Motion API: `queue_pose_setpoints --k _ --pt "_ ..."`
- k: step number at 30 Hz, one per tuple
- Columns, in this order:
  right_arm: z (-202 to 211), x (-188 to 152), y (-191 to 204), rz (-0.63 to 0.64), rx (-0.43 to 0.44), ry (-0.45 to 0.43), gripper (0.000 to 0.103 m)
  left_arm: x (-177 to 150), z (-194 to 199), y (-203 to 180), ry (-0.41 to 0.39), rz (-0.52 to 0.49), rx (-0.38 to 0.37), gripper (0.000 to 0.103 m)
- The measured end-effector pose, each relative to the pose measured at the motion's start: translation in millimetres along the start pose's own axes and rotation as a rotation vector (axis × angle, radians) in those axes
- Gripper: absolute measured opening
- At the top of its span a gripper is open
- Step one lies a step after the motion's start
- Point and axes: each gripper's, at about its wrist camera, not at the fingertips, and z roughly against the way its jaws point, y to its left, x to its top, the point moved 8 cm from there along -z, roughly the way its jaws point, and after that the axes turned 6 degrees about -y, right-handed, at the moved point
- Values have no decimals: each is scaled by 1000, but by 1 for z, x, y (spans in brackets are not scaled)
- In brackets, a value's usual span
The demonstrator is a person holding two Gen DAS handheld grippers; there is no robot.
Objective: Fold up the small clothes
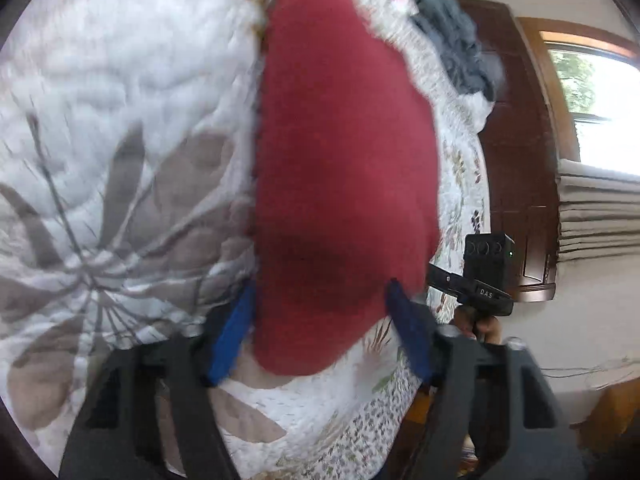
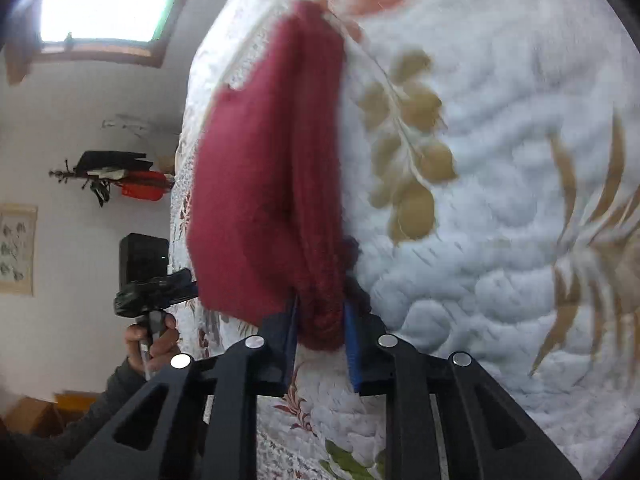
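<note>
A dark red garment [image 1: 344,152] lies on a white floral quilt [image 1: 132,92]. My left gripper [image 1: 320,286] is open, its blue fingers [image 1: 230,340] spread wide on either side of the garment's near end. In the right wrist view the red garment [image 2: 260,184] looks folded lengthwise, with a thick bunched edge running toward me. My right gripper [image 2: 322,312] is shut on that bunched edge, which sits between the blue pads [image 2: 352,344]. Each view shows the other gripper held in a hand: the right gripper [image 1: 486,276] and the left gripper [image 2: 148,276].
A grey-blue garment [image 1: 452,40] lies crumpled at the quilt's far edge. Dark wooden furniture [image 1: 516,160] and a window [image 1: 600,88] stand beyond the bed. A white wall holds hooks with bags [image 2: 116,180] and a picture [image 2: 16,248].
</note>
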Motion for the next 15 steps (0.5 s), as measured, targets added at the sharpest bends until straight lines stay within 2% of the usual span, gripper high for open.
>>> queue_pose_setpoints --k 3,5,7,8,11,15 --pt "8 3 17 25 74 -1 28 3 5 -5 -8 -17 -45 77" --pt "14 11 21 67 35 -1 44 6 6 -7 -30 -25 -57 87" --pt "23 26 26 82 38 -15 78 11 6 -8 -59 2 -101 89" --pt "27 35 28 70 52 -19 86 12 3 -9 -65 12 -123 89" --pt "19 69 24 -6 116 12 87 10 -5 -10 -56 27 -176 89" --pt "-4 99 20 -70 158 46 87 6 -10 -13 -44 6 -180 89"
